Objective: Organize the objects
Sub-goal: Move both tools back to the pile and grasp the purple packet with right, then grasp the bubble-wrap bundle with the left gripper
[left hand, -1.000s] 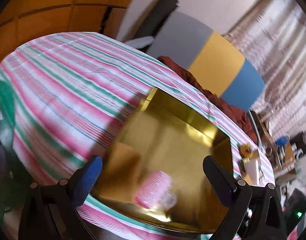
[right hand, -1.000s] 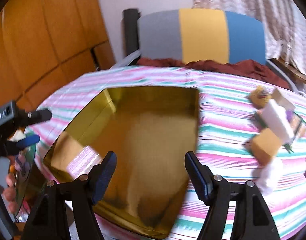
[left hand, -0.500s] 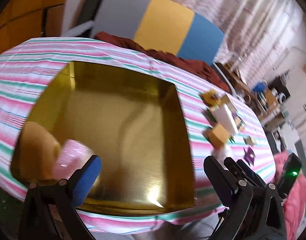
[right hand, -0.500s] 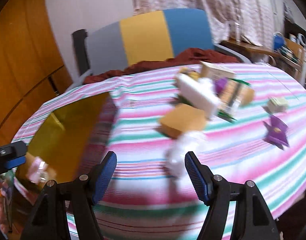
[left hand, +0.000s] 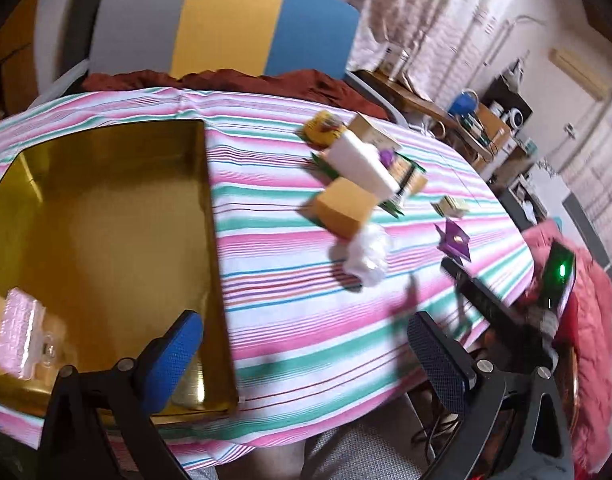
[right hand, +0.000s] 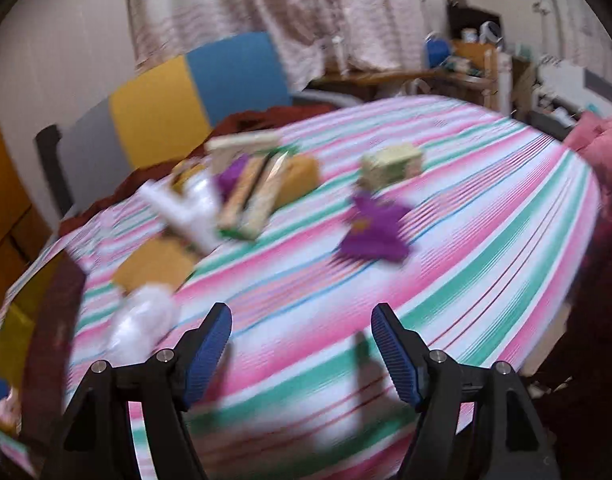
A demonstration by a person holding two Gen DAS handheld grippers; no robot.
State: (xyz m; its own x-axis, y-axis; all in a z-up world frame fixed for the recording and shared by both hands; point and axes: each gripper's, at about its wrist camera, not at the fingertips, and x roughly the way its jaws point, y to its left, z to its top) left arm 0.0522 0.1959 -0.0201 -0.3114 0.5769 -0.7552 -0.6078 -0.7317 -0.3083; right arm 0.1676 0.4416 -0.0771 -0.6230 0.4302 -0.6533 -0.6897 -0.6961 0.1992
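A gold tray [left hand: 106, 220] lies at the left of the striped tablecloth [left hand: 290, 308], with a pink roller [left hand: 20, 332] in its near corner. To its right sit a white box [left hand: 362, 164], a tan box [left hand: 342, 208], a crumpled white wrapper [left hand: 366, 256], a purple paper star [left hand: 454, 240] and a pale green box [left hand: 452, 206]. My left gripper [left hand: 306, 356] hangs open over the cloth beside the tray, holding nothing. My right gripper [right hand: 302, 344] is opening, nothing between its jaws, short of the purple star [right hand: 374, 232] and right of the wrapper [right hand: 142, 324].
A chair with a grey, yellow and blue back [left hand: 226, 24] stands behind the table, a maroon cloth [left hand: 226, 80] on its seat. A red-pink cloth [left hand: 586, 340] lies off the table's right edge. A cluttered desk [left hand: 466, 112] stands at the far right.
Both views have swung right, from over the gold tray to the loose objects on the cloth. The tray now sits at the left edge. The right jaws stand slightly wider.
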